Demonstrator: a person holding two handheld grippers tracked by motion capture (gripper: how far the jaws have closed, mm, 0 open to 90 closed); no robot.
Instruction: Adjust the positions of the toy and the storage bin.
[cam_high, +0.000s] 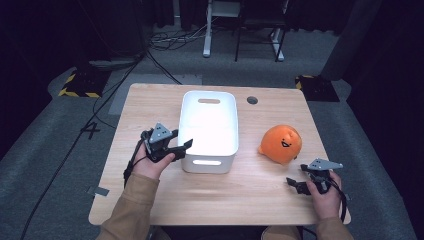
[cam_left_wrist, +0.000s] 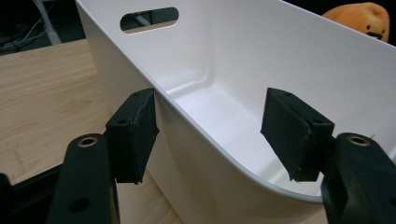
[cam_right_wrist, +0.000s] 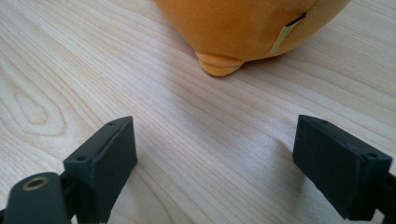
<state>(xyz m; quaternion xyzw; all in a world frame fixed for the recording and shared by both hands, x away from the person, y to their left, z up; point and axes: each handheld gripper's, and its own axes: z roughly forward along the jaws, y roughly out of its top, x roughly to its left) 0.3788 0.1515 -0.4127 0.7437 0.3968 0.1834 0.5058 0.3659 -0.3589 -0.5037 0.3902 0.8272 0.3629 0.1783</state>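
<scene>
Left gripper (cam_high: 182, 146) is held wide open at the near left corner of the white bin (cam_high: 209, 102), one jaw outside the wall and the other inside, the rim passing between them without being clamped. Right gripper (cam_high: 295, 183) is likewise spread wide and is kept low over the wooden table (cam_high: 250, 200), near its front right edge, nothing being held. An orange plush toy (cam_high: 281, 143) is seen lying on the table just right of the bin, a short way ahead of the right jaws.
</scene>
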